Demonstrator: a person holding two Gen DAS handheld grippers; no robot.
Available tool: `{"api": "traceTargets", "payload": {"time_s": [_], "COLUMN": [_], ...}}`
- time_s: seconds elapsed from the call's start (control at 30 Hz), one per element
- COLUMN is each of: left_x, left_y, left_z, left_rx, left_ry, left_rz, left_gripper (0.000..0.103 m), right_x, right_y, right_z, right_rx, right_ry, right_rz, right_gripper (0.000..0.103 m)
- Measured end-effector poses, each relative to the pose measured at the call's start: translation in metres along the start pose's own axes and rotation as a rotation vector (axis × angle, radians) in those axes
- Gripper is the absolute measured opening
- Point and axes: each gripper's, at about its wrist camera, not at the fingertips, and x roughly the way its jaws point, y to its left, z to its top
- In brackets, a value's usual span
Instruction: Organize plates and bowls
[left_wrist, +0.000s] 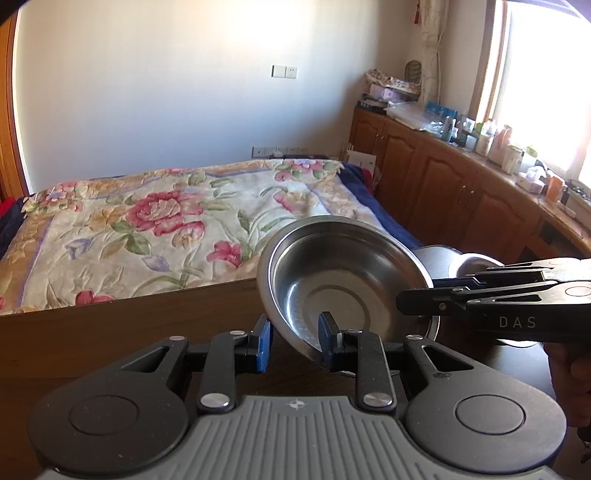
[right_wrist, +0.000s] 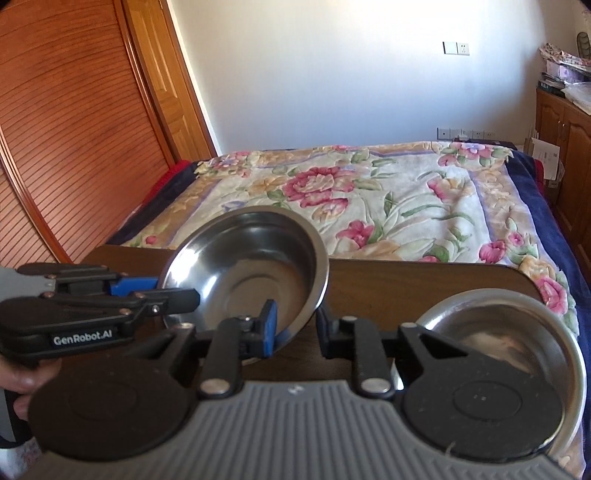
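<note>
Both the left hand-held gripper (left_wrist: 295, 341) and right hand-held gripper (right_wrist: 297, 328) stood open astride the rim of a tilted steel bowl (left_wrist: 332, 280) above the desk (right_wrist: 424, 291), a second bowl (right_wrist: 517, 332) resting beside it.

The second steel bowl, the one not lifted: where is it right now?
The second steel bowl sits on the dark wooden table at right in the right wrist view, apart from the tilted bowl.

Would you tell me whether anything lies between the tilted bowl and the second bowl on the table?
Nothing visible: only bare table lies between the tilted bowl and the second bowl.
</note>
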Motion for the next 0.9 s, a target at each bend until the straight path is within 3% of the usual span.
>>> {"api": "traceTargets", "payload": {"time_s": [0.57, 0.9], "left_x": [-0.067, -0.11], "left_y": [-0.029, -0.043], "left_z": [-0.011, -0.033], "left_rx": [0.071, 0.091], "left_ry": [-0.072, -0.108], "left_rz": [0.023, 0.02], "left_gripper": [0.029, 0.029], "right_x": [-0.056, -0.085], "right_y": [0.019, 0.033], "right_z": [-0.008, -0.026], "right_rx": [-0.023, -0.036], "right_ry": [-0.064, -0.084], "right_rz": [0.001, 0.004], "right_gripper": [0.025, 0.025]}}
